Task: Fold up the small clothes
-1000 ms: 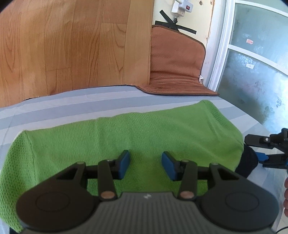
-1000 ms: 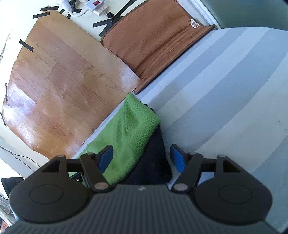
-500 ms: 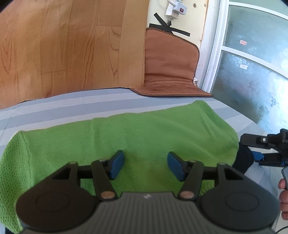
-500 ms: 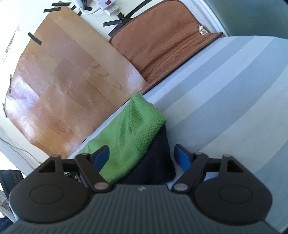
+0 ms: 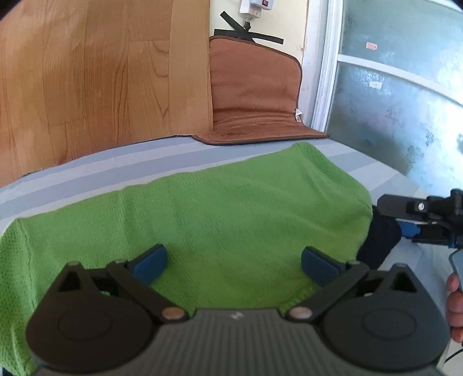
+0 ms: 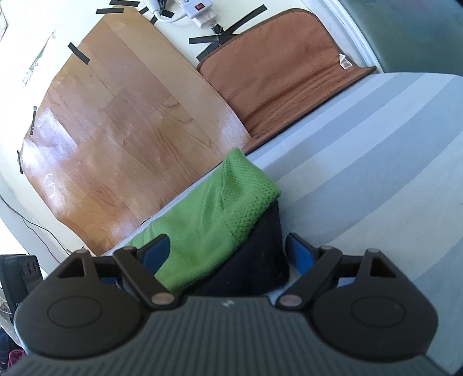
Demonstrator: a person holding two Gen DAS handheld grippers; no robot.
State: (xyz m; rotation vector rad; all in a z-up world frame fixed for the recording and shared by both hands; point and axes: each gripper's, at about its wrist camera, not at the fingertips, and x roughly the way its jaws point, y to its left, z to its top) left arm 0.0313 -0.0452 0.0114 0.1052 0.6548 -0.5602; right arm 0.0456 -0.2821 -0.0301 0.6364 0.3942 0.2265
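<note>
Green knit cloth (image 5: 220, 219) lies folded into a long, soft-edged band across a bed sheet (image 5: 121, 170) striped in pale and darker grey-blue; its weave is a fine waffle-like mesh, coarser and ribbed at the rounded end seen from the right wrist view (image 6: 249, 191). Under that end a dark, nearly black garment (image 6: 260, 260) sticks out, smooth and matte, with a blunt rounded corner. The left gripper (image 5: 234, 261) hangs over the near edge of the green cloth with its blue-padded fingers (image 5: 150, 263) spread wide, having just been opening; cloth lies beneath the gap but neither pad presses on it. The right gripper (image 6: 228, 251) (also seen from the side in the left wrist view (image 5: 411, 222)) has likewise just been opening, and its fingers (image 6: 299, 254) stand apart on either side of the stacked end of green cloth and dark garment, released rather than clenched. A person's fingertips (image 5: 454, 300) show at the right edge of the left view, on that gripper's handle. Behind the bed, a glossy wood-grain panel (image 6: 121, 121) leans at the wall, taped at its edges, and beside it a brown perforated mat (image 5: 254, 95) with dark piping bends from the wall onto the sheet. A white power strip (image 6: 199, 11) hangs above it.
</note>
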